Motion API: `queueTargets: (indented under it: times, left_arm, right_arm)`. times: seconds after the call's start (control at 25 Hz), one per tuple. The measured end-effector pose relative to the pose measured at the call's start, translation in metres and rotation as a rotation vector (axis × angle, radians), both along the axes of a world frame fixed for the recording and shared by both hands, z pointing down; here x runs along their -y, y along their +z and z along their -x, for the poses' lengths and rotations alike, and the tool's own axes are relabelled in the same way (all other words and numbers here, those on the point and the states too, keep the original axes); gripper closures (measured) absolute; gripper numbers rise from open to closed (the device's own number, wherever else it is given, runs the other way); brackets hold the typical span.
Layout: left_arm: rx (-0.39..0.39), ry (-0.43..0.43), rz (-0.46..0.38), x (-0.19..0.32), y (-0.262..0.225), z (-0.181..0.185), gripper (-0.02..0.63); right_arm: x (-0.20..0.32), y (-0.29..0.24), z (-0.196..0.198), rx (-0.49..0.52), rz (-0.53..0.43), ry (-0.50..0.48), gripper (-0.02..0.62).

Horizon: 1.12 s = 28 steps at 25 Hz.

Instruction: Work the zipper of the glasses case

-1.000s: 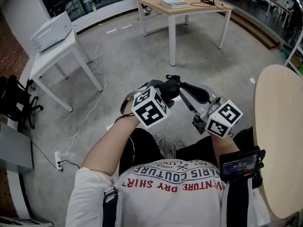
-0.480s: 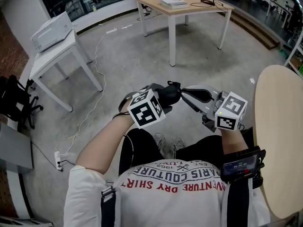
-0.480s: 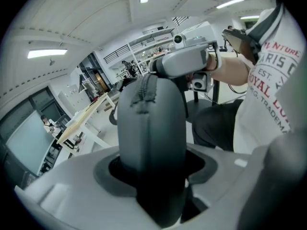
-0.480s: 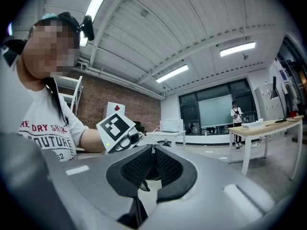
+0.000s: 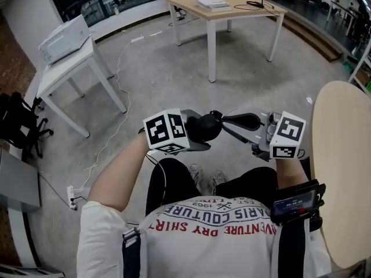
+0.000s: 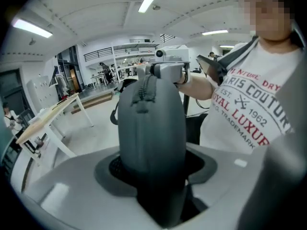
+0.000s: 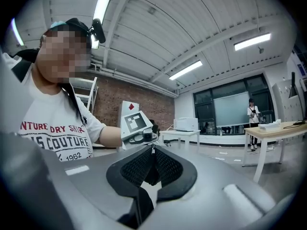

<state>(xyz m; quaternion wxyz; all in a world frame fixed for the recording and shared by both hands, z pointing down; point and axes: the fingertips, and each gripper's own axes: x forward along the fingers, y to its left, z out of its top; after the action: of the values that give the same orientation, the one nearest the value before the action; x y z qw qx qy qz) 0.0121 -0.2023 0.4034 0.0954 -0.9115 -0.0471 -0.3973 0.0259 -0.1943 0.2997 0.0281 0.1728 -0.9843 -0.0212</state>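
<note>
A dark grey glasses case (image 5: 208, 127) is held in the air above the person's lap. My left gripper (image 5: 197, 132) is shut on it. In the left gripper view the case (image 6: 151, 128) stands upright between the pads, its zipper (image 6: 145, 92) running along the top edge. My right gripper (image 5: 224, 119) reaches in from the right, pointing level at the case's upper end. Its jaws have just been closing and now pinch the small zipper pull (image 7: 153, 150) at the tips (image 7: 152, 166). The left gripper's marker cube (image 7: 135, 122) shows just behind.
A round wooden tabletop (image 5: 342, 155) lies close on the right. A wooden table (image 5: 232, 7) stands far ahead. A white table with a printer (image 5: 64, 39) is at the left, beyond a black office chair (image 5: 17, 126). Cables trail across the floor (image 5: 104, 143).
The right jaws have closed onto the zipper pull and that gripper has swung more level. The left gripper has tipped, its cube shifting left and down, with the case still in it.
</note>
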Motion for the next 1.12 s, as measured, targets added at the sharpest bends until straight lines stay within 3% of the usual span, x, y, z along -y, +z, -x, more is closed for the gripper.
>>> queueTargets:
  times: [0.24, 0.6, 1.12]
  left_arm:
    - [-0.049, 0.058, 0.115, -0.015, -0.004, 0.000, 0.356]
    - [-0.103, 0.100, 0.223, -0.026, -0.012, 0.003, 0.357]
    - [-0.318, 0.106, 0.451, -0.035, -0.037, -0.002, 0.359]
  right_arm:
    - [-0.006, -0.003, 0.001, 0.011, 0.004, -0.040, 0.575]
    - [-0.010, -0.005, 0.000, 0.026, 0.012, -0.078, 0.577]
    - [-0.013, -0.009, -0.008, 0.066, 0.002, -0.076, 0.582]
